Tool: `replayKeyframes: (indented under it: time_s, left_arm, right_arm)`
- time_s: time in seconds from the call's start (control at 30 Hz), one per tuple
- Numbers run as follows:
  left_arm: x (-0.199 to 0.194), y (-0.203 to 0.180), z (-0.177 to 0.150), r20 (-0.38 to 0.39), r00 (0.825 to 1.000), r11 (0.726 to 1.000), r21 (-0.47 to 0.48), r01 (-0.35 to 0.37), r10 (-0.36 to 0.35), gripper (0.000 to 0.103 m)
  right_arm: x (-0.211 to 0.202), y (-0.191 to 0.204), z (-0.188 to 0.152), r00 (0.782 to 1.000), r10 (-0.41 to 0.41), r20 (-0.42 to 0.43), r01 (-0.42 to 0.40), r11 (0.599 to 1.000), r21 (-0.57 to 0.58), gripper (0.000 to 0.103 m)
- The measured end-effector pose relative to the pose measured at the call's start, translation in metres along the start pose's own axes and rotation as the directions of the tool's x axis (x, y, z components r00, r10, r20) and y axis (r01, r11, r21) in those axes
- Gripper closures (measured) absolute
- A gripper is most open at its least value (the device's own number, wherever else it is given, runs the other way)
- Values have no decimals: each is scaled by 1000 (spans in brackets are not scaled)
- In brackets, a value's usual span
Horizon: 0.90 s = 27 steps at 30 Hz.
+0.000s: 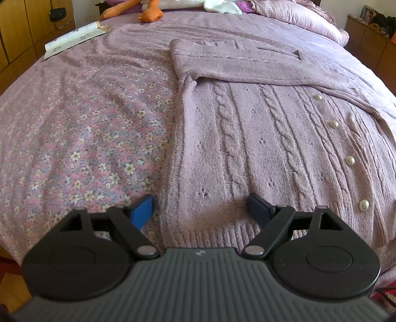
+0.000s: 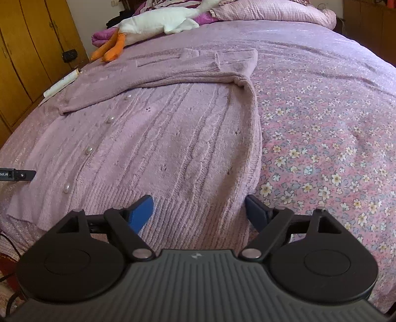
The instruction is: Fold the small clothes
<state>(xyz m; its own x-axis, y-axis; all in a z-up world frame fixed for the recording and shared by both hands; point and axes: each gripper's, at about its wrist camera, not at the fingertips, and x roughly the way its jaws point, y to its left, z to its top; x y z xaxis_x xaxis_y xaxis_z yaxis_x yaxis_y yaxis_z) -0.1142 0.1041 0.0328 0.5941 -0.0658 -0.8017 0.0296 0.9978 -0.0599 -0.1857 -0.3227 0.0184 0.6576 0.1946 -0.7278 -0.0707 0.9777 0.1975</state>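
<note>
A lilac cable-knit cardigan (image 1: 259, 138) with pearl buttons lies flat on the bed, both sleeves folded across its upper part. It also shows in the right wrist view (image 2: 160, 138). My left gripper (image 1: 201, 210) is open and empty, hovering over the cardigan's near left hem corner, its left finger over the bedspread. My right gripper (image 2: 199, 210) is open and empty over the near right hem corner. The tip of the left gripper (image 2: 18, 175) shows at the left edge of the right wrist view.
The floral pink bedspread (image 1: 81, 138) lies around the cardigan. A booklet (image 1: 74, 38) lies at the far left. A white goose plush (image 2: 158, 23) with orange feet and pillows (image 2: 272, 11) sit at the head. Wooden wardrobes (image 2: 29, 49) stand left.
</note>
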Motion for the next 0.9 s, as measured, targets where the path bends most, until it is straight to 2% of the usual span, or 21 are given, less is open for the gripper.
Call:
replayKeyframes:
  time_s: [0.2, 0.37, 0.47, 0.53, 0.57, 0.6, 0.63, 0.7, 0.8, 0.9]
  left_arm:
    - [2, -5, 1, -1, 1000, 1000, 10, 6, -6, 19]
    - [6, -13, -1, 4, 1000, 999, 45, -24, 24, 18]
    - [7, -15, -2, 11, 999, 998, 62, -31, 31, 19]
    - [6, -16, -1, 15, 1000, 997, 75, -15, 14, 29]
    - [4, -17, -1, 16, 1000, 997, 78, 6, -7, 41]
    - [3, -18, -1, 18, 1000, 996, 84, 24, -25, 55]
    - [1, -19, 0, 20, 999, 995, 96, 40, -42, 63]
    - [0, -23, 1, 16, 999, 992, 121, 38, -41, 87]
    - [-3, -26, 6, 20, 999, 991, 130, 43, -46, 90]
    - [-8, -25, 15, 49, 995, 990, 109, 86, -92, 90]
  right_arm:
    - [2, 1, 0, 1000, 8, 1, -8, 1000, -1, 16]
    - [4, 8, -3, 1000, -10, 10, 11, 998, -54, 19]
    - [3, 12, -3, 999, -39, 16, 40, 996, -80, 33]
    - [2, 11, -2, 999, -36, 21, 37, 997, -71, 52]
    - [1, 9, -1, 999, -28, 22, 30, 998, -60, 57]
    - [0, 7, 0, 1000, -17, 22, 18, 999, -48, 69]
    - [-1, 5, 1, 1000, 1, 24, 0, 1000, -28, 81]
    - [-1, -2, 4, 999, 42, 28, -42, 999, 23, 87]
    - [-3, -7, 8, 994, 91, 57, -95, 993, 68, 89]
    - [-4, -10, 14, 989, 126, 76, -134, 986, 103, 89]
